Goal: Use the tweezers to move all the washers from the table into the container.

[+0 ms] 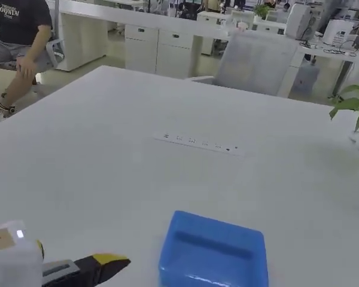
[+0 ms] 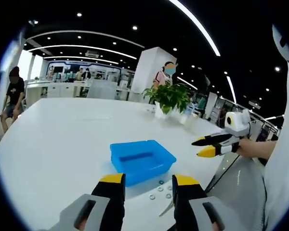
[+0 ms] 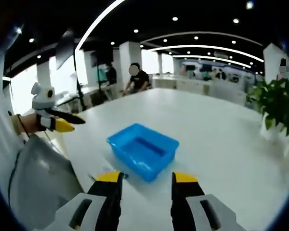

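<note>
Your left gripper [image 2: 149,180] has its jaws wide and empty, and look what sits in the gap beyond the tips: washers [image 2: 160,189] scattered on the table [image 2: 53,144], just short of the container [image 2: 142,161]. What looks like the tweezers [image 2: 166,208] lies flat beside them, nearer you. Right gripper [image 3: 147,177], wide and empty too, faces the container as well. Here's the danger: tweezers that thin and flat could skid out of the jaws, or a clumsy dive could scatter washers toward the table edge.
</note>
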`<move>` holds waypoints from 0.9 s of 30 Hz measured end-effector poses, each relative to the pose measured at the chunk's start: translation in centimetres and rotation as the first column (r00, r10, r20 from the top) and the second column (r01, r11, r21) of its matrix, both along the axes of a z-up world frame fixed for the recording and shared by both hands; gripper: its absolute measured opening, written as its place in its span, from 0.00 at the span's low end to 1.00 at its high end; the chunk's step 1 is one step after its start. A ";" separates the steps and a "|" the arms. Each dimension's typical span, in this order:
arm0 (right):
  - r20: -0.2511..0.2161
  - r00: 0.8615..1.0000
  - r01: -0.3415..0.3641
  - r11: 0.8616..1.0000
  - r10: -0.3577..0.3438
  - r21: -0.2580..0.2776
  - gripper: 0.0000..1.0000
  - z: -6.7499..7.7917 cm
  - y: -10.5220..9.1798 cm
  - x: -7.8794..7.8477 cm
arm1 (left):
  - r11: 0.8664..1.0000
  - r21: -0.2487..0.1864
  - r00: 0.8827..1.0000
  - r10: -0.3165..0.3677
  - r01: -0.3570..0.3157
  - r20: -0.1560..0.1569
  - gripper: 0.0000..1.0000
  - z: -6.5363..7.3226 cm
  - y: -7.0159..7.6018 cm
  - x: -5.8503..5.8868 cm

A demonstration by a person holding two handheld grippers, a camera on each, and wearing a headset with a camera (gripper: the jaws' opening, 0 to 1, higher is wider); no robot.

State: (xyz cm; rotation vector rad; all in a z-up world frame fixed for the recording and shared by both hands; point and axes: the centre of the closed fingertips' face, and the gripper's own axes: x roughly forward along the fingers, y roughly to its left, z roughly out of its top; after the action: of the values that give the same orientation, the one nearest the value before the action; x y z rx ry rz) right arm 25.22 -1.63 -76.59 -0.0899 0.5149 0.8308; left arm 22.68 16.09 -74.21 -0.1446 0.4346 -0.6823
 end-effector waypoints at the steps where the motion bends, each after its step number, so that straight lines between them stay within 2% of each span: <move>1: -0.007 1.000 -0.017 1.000 0.017 0.004 0.37 -0.1 0.6 -0.1 | 1.000 -0.012 1.000 -0.009 0.009 -0.019 0.35 -0.2 -0.2 0.0; 2: 0.006 1.000 -0.017 1.000 0.017 -0.014 0.36 -0.3 1.1 0.1 | 1.000 -0.010 0.999 -0.021 0.021 -0.044 0.36 -0.6 -0.3 0.0; 6: 0.008 0.995 -0.097 0.994 0.097 -0.044 0.33 -1.0 3.1 -0.4 | 0.997 0.031 0.995 -0.068 0.070 -0.075 0.36 -1.7 -0.8 -0.3; 8: 0.002 0.992 -0.123 0.991 0.123 -0.047 0.32 -1.3 3.8 -0.7 | 0.995 0.034 0.992 -0.087 0.091 -0.092 0.35 -2.1 -1.0 -0.5; 9: -0.004 0.990 -0.141 0.989 0.141 -0.051 0.31 -1.5 4.0 -0.9 | 0.993 0.033 0.988 -0.105 0.110 -0.110 0.34 -2.5 -1.2 -0.7; 10: -0.008 0.987 -0.162 0.985 0.162 -0.059 0.30 -1.8 4.3 -1.2 | 0.991 0.036 0.984 -0.124 0.130 -0.126 0.33 -2.8 -1.4 -0.9; 12: -0.015 0.981 -0.193 0.977 0.193 -0.088 0.29 -2.4 4.5 -1.6 | 0.987 0.058 0.981 -0.141 0.149 -0.132 0.32 -3.3 -1.5 -1.0; 14: -0.024 0.974 -0.228 0.965 0.226 -0.130 0.28 -3.1 4.5 -2.0 | 0.977 0.087 0.970 -0.179 0.195 -0.163 0.31 -4.1 -1.8 -1.4; 15: -0.028 0.970 -0.244 0.958 0.243 -0.153 0.28 -3.4 4.5 -2.2 | 0.967 0.105 0.963 -0.211 0.230 -0.170 0.29 -4.6 -2.1 -1.6; 16: -0.036 0.964 -0.266 0.947 0.264 -0.181 0.28 -3.9 4.5 -2.5 | 0.959 0.091 0.951 -0.249 0.268 -0.183 0.25 -4.8 -2.6 -2.0; 17: -0.040 0.958 -0.285 0.937 0.283 -0.201 0.28 -4.3 4.5 -2.7 | 0.945 0.060 0.926 -0.300 0.321 -0.228 0.22 -5.1 -3.4 -2.8; 18: -0.045 0.953 -0.302 0.928 0.299 -0.219 0.28 -4.6 4.5 -2.9 | 0.941 0.065 0.921 -0.309 0.332 -0.236 0.21 -5.4 -3.5 -2.8; 19: -0.053 0.944 -0.329 0.913 0.326 -0.240 0.28 -5.0 4.6 -3.3 | 0.936 0.083 0.919 -0.315 0.342 -0.235 0.22 -5.6 -3.7 -2.7; 20: -0.058 0.937 -0.347 0.903 0.344 -0.253 0.28 -5.2 4.7 -3.5 | 0.921 0.117 0.907 -0.333 0.371 -0.257 0.23 -6.3 -3.8 -3.0; 21: -0.073 0.926 -0.375 0.886 0.369 -0.272 0.27 -5.7 4.8 -3.9 | 0.903 0.154 0.897 -0.354 0.402 -0.264 0.22 -6.8 -4.0 -3.1; 23: -0.092 0.908 -0.417 0.858 0.409 -0.299 0.28 -6.3 5.0 -4.5 | 0.875 0.201 0.884 -0.383 0.440 -0.268 0.21 -7.4 -4.3 -3.3; 24: -0.099 0.903 -0.428 0.849 0.419 -0.311 0.27 -6.5 5.0 -4.7 | 0.866 0.210 0.877 -0.394 0.455 -0.274 0.20 -7.7 -4.6 -3.4; 25: -0.110 0.891 -0.450 0.830 0.440 -0.329 0.27 -6.9 5.1 -5.1 | 0.864 0.210 0.873 -0.393 0.458 -0.289 0.19 -7.9 -4.7 -3.5; 27: -0.120 0.877 -0.477 0.811 0.466 -0.339 0.27 -7.4 5.3 -5.7 | 0.846 0.234 0.863 -0.406 0.480 -0.302 0.19 -8.4 -5.0 -3.7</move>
State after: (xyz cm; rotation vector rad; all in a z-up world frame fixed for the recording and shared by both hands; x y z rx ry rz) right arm 19.56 3.72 -83.95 -0.5660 0.6855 1.2197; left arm 18.99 11.14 -82.58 0.1760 0.8192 -1.0546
